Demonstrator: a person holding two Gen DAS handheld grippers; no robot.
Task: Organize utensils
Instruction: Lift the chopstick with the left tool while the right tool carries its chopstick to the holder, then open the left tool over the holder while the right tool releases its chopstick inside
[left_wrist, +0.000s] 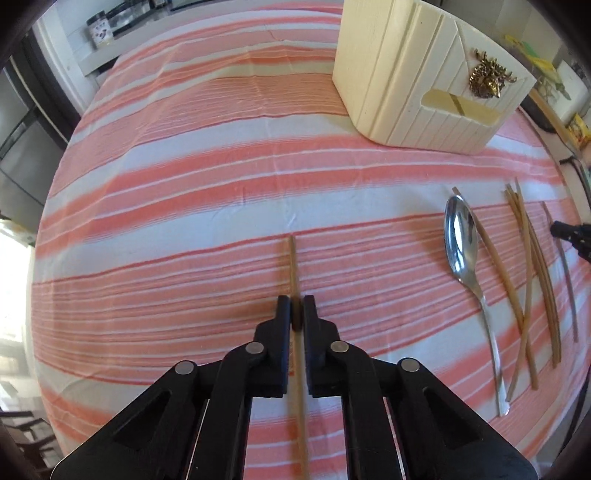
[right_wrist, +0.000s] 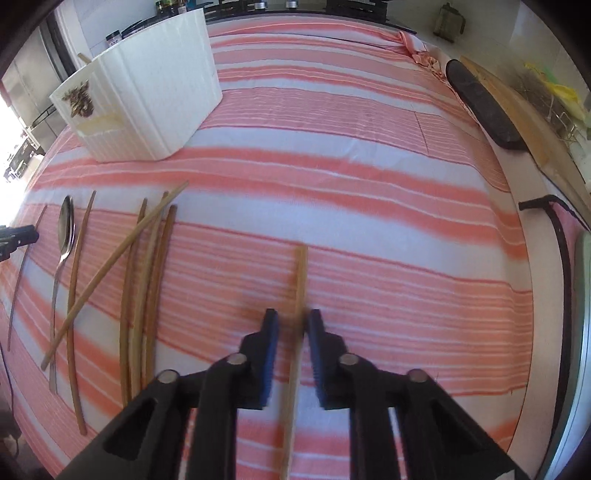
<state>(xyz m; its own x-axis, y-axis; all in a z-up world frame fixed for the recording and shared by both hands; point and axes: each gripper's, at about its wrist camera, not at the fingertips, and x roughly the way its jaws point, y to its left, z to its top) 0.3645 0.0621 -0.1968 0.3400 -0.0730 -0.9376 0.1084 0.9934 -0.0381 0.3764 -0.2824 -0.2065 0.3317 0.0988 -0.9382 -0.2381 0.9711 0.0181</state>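
My left gripper (left_wrist: 296, 306) is shut on a wooden chopstick (left_wrist: 293, 266) that points forward over the striped cloth. My right gripper (right_wrist: 291, 319) has its jaws partly open around another wooden chopstick (right_wrist: 301, 280); only the right pad seems to touch it. The cream utensil holder (left_wrist: 417, 77) stands at the back right in the left view and at the back left in the right view (right_wrist: 147, 92). A metal spoon (left_wrist: 463, 243) and several loose chopsticks (left_wrist: 532, 280) lie to the right in the left view, and the chopsticks lie to the left in the right view (right_wrist: 144, 291).
A striped pink and white cloth (left_wrist: 184, 184) covers the table. A dark oval board (right_wrist: 480, 107) and a wooden board lie at the table's far right edge in the right view. A black cable (right_wrist: 557, 258) runs along that edge. Jars stand on a shelf behind (left_wrist: 99, 31).
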